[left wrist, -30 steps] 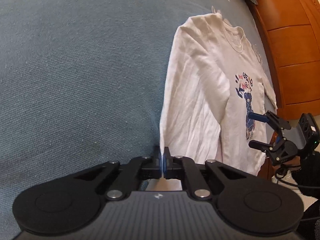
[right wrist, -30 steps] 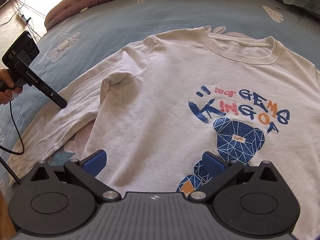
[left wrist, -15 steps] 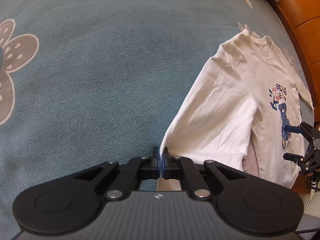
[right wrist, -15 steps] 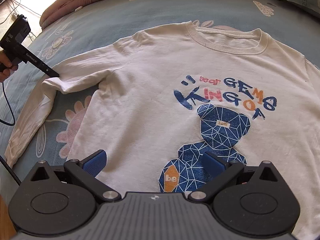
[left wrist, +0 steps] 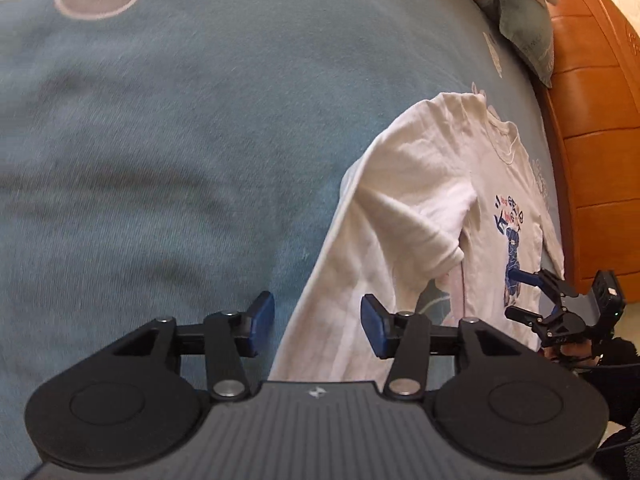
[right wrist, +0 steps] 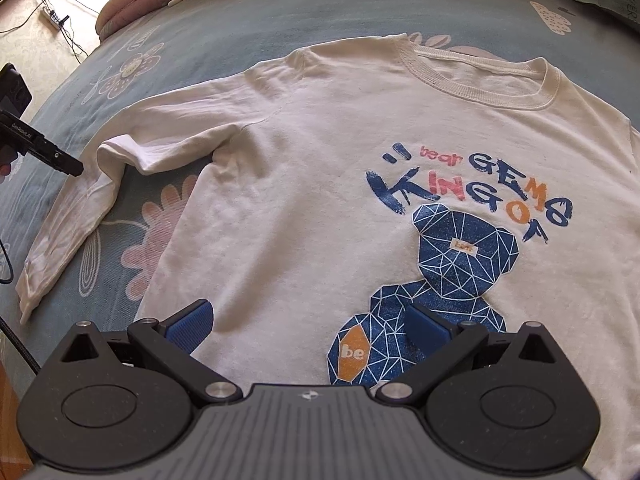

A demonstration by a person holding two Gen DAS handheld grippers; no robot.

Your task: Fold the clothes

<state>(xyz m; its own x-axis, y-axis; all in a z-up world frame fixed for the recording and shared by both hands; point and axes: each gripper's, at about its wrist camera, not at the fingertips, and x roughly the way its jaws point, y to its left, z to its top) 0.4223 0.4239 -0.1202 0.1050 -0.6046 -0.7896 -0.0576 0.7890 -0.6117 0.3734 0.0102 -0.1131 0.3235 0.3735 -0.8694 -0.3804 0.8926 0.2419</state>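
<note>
**White sweatshirt spread on the bed, both tools apart**

A blue bedspread [right wrist: 248,20] with flower prints covers the bed. On it lies a white long-sleeved sweatshirt [right wrist: 320,184], front up, with a blue bear print [right wrist: 460,264] on the chest. One sleeve [right wrist: 80,208] is bent at the elbow, its forearm running down toward the cuff. The right tool [right wrist: 308,322] hovers over the hem, fingers apart, holding nothing. The left tool [left wrist: 316,320] stands spread over the sleeve, also empty.
</note>
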